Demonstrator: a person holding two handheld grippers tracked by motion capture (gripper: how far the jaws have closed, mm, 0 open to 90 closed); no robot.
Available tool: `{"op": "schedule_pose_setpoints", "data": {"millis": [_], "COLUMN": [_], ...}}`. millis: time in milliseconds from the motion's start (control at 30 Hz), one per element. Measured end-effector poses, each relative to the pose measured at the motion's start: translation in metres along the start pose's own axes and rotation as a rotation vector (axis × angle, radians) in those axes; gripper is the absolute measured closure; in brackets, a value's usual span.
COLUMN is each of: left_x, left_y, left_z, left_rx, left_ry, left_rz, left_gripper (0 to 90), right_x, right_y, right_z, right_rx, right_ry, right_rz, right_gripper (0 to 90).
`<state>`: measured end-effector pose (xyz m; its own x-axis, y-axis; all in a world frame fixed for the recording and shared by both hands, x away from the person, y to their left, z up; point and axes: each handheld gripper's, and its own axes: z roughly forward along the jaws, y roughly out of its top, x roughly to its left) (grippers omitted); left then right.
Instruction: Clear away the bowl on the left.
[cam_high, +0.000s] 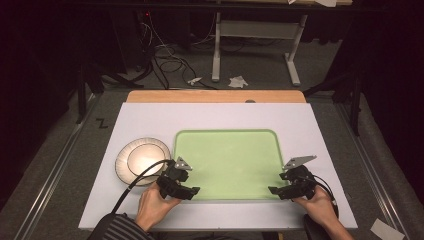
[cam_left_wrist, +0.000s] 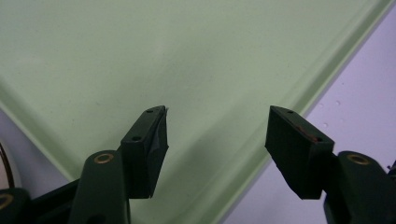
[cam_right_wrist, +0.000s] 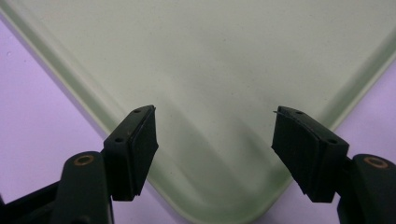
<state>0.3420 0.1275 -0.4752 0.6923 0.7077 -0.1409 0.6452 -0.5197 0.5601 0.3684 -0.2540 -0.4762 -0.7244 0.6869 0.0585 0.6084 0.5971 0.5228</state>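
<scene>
Left gripper (cam_high: 186, 190) and right gripper (cam_high: 276, 190), jaws apart, empty, poised over near corners of green tray (cam_high: 225, 137), likely to grasp both ends; plate (cam_high: 142, 157) left of tray.

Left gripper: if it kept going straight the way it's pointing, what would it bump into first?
Most likely the green tray. The left gripper is open, its fingers aimed down at the tray's bare floor near a corner, nothing between them. How far above it they hang is unclear.
</scene>
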Motion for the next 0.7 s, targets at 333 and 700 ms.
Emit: {"op": "schedule_pose_setpoints", "data": {"millis": [333, 700], "left_x": [-0.0016, -0.0011], "left_y": [-0.0007, 0.0008], "left_z": [0.0022, -0.0023], "left_rx": [0.017, -0.024], "left_ry": [0.004, 0.018], "left_rz": [0.018, 0.009], "left_gripper": [39.6, 38.9], "right_x": [0.0003, 0.0002], "right_y": [0.0005, 0.0006], "right_z": [0.001, 0.0011], "right_rx": [0.001, 0.002], "right_ry": [-0.001, 0.001], "right_rz": [-0.001, 0.0], "right_gripper": [32.3, 32.3]}}
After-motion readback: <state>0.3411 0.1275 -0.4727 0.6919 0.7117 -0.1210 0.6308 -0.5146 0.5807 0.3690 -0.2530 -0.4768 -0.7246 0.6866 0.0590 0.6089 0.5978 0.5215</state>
